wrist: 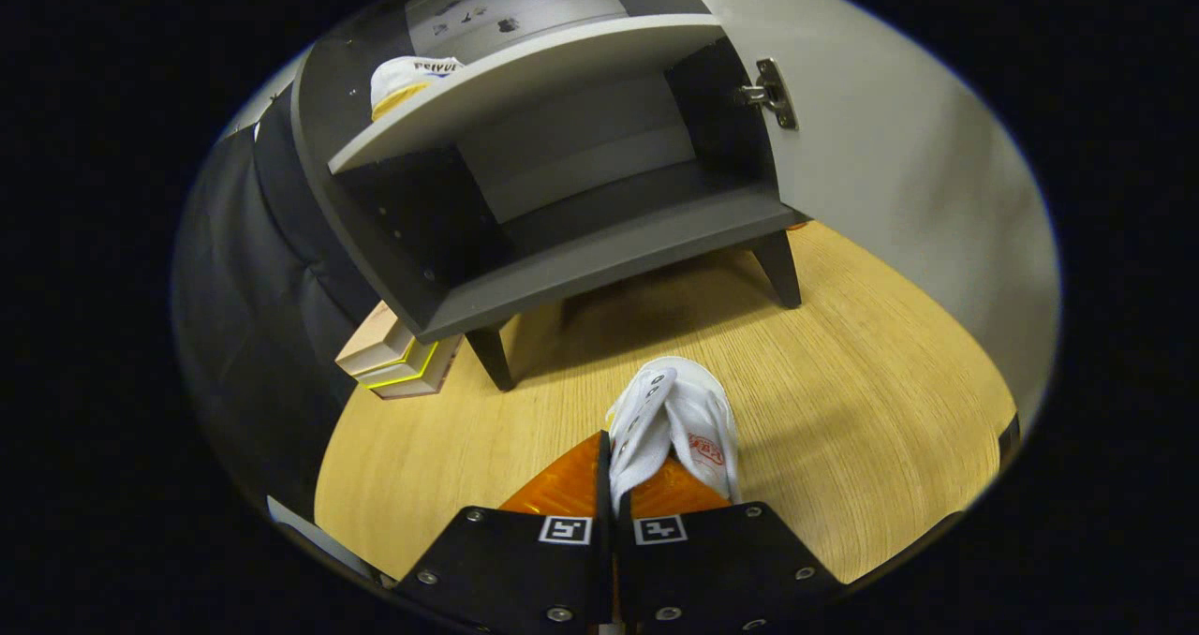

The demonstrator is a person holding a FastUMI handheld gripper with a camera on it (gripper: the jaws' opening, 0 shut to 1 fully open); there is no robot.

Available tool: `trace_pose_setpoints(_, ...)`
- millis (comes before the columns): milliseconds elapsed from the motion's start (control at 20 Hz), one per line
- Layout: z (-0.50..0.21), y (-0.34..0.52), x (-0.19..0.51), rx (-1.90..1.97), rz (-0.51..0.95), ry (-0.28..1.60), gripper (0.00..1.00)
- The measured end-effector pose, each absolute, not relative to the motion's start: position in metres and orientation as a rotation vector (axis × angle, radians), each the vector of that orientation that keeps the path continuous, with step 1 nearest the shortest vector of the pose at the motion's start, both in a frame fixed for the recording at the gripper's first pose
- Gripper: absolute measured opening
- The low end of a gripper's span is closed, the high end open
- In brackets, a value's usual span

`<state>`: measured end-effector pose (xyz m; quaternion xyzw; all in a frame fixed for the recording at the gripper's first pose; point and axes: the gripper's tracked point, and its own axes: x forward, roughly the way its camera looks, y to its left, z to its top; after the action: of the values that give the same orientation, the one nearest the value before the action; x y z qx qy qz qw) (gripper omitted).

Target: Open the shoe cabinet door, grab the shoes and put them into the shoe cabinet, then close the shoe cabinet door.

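Gripper view is showing the carrying step: the gripper is pinching the white shoe, its fingers nearly together on the shoe's upper and holding it above the wooden table, while the shoe cabinet is standing beyond with its door swung wide and another shoe lying on the upper shelf. The next move, I judge, is calling for a forward lift over the lower shelf's front edge, where open room is waiting, keeping off the hinge and the boxes beside the near leg.
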<state>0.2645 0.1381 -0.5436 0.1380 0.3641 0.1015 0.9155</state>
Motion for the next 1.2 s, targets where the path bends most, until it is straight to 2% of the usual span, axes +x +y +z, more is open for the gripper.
trace_pose_setpoints(350, -0.44, 0.142, 0.263, 0.259, 0.224, 0.68, 0.02)
trace_pose_setpoints(800, -0.318, 0.148, 0.291, 0.21, 0.134, 0.522, 0.02)
trace_pose_setpoints(1200, -0.254, 0.151, 0.341, 0.08, 0.106, 0.442, 0.02)
